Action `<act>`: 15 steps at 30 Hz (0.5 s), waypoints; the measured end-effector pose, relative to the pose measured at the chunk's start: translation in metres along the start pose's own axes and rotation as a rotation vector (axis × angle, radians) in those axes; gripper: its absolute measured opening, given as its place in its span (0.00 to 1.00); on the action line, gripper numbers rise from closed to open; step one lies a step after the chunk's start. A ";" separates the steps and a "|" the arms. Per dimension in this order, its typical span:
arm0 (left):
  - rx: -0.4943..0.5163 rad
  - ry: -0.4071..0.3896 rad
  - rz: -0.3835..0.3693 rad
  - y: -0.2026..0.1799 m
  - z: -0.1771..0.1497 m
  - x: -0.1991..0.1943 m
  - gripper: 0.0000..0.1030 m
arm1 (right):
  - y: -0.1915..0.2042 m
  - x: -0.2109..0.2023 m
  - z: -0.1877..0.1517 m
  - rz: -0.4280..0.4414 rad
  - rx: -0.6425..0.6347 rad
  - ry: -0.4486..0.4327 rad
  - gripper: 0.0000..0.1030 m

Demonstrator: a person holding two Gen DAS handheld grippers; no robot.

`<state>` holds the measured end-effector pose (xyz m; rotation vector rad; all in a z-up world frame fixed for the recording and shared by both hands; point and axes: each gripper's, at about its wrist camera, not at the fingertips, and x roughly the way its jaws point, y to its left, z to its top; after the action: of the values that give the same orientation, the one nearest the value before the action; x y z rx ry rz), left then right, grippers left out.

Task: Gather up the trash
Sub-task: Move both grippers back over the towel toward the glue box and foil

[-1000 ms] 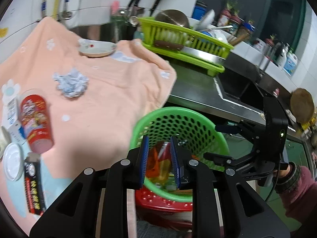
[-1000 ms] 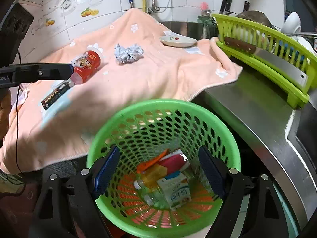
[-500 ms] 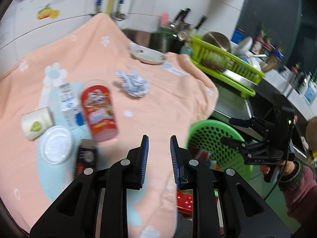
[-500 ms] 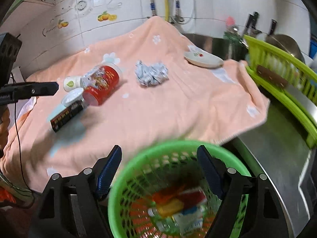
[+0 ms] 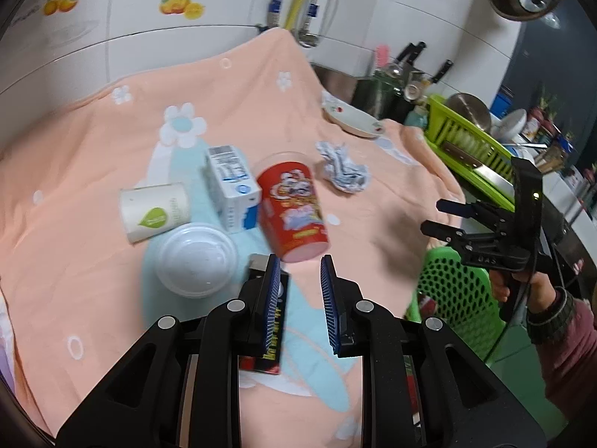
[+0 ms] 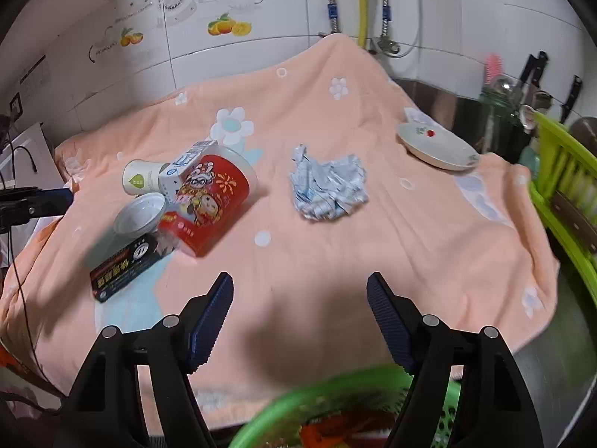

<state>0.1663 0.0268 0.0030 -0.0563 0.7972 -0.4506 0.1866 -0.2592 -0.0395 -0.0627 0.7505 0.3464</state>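
Just past the tips of the left claw (image 5: 299, 265): a red snack cup (image 5: 293, 207) on its side, closed end nearest the pads. Pads narrowly apart, clamped on nothing. Touching that cup on the left, a milk carton (image 5: 233, 183); farther left, a white paper cup (image 5: 155, 211), also on its side. Nearer and to the left of the pads, a white lid (image 5: 196, 261). Partly hidden under the left pad, a black box (image 6: 127, 265). Beyond the red cup and to the right, apart from the heap, a crumpled paper wad (image 6: 326, 190). All of it on a peach towel (image 6: 410, 242).

Right claw (image 6: 299, 283): wide apart, jaws just now closing a little, with only bare towel between them. Straight ahead of it, the wad; ahead and to the left, the heap. Right below its fingers, the rim of the green basket (image 6: 335, 384), with some rubbish visible inside.

Likely next: a pick from the heap or the wad, then a drop into the basket.

Possible trouble:
- Gap of the left claw far too narrow for the red cup. A push from nearly shut pads, and a round cup rolling off into the carton or toward the towel's edge.
- Crowded heap: easy to snag the lid or box along with the target, then lose one on the way over.
- Soft towel: danger of pinching cloth with the wad and dragging everything.
- Both claws near the same patch: risk of a knock between them.
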 end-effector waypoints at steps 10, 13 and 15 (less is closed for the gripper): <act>-0.046 0.028 0.046 0.029 -0.001 0.010 0.22 | -0.004 0.057 0.036 0.000 -0.017 0.028 0.69; -0.059 0.043 0.055 0.037 -0.004 0.014 0.22 | -0.005 0.074 0.044 -0.008 -0.026 0.043 0.69; -0.065 0.053 0.054 0.040 -0.006 0.017 0.22 | -0.006 0.086 0.049 -0.020 -0.033 0.054 0.69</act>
<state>0.1873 0.0565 -0.0215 -0.0827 0.8636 -0.3763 0.2792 -0.2313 -0.0622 -0.1105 0.7969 0.3390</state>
